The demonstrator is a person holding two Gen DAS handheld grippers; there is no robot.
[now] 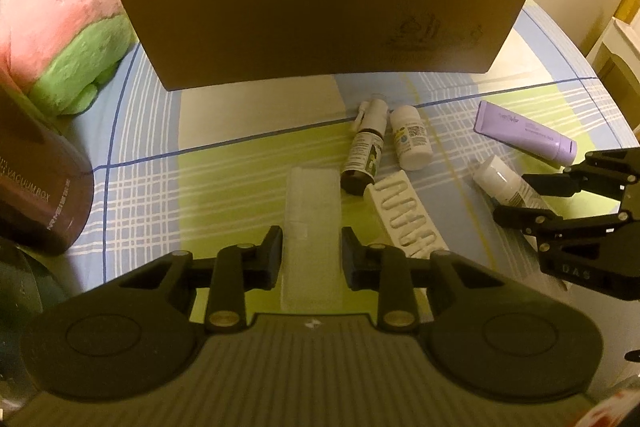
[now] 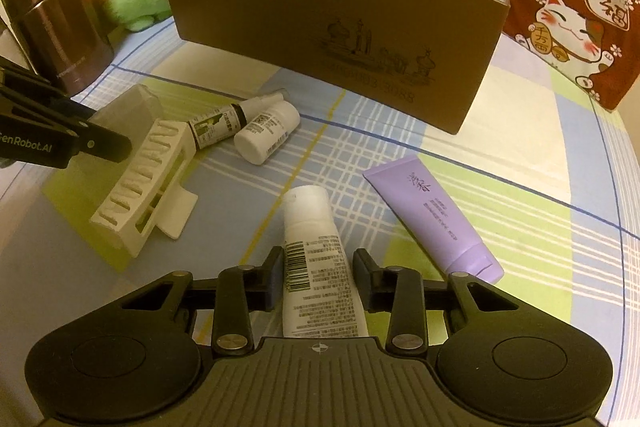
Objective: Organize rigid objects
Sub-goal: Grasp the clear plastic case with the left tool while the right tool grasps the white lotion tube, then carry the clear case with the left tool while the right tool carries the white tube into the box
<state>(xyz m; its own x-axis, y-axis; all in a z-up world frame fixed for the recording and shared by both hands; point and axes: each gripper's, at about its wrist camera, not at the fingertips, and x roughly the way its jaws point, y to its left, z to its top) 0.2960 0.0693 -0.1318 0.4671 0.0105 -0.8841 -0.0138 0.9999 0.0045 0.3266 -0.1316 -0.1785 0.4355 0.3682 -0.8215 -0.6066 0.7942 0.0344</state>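
A brown open box (image 1: 320, 23) with a white inside stands at the back of the checked cloth; it also shows in the right wrist view (image 2: 332, 39). My left gripper (image 1: 311, 255) is open, its fingers on either side of a clear plastic case (image 1: 311, 211) lying on the cloth. My right gripper (image 2: 318, 279) is open around a white tube (image 2: 316, 263), which also shows in the left wrist view (image 1: 504, 183). A white slotted rack (image 2: 140, 183), a dark spray bottle (image 2: 224, 125), a small white bottle (image 2: 266, 135) and a purple tube (image 2: 436, 219) lie between.
A pink and green plush star (image 1: 52, 27) and a dark vacuum canister (image 1: 44, 195) stand at the left. A red lucky-cat cloth (image 2: 576, 7) stands at the right of the box. The right gripper shows at the right of the left wrist view (image 1: 520, 199).
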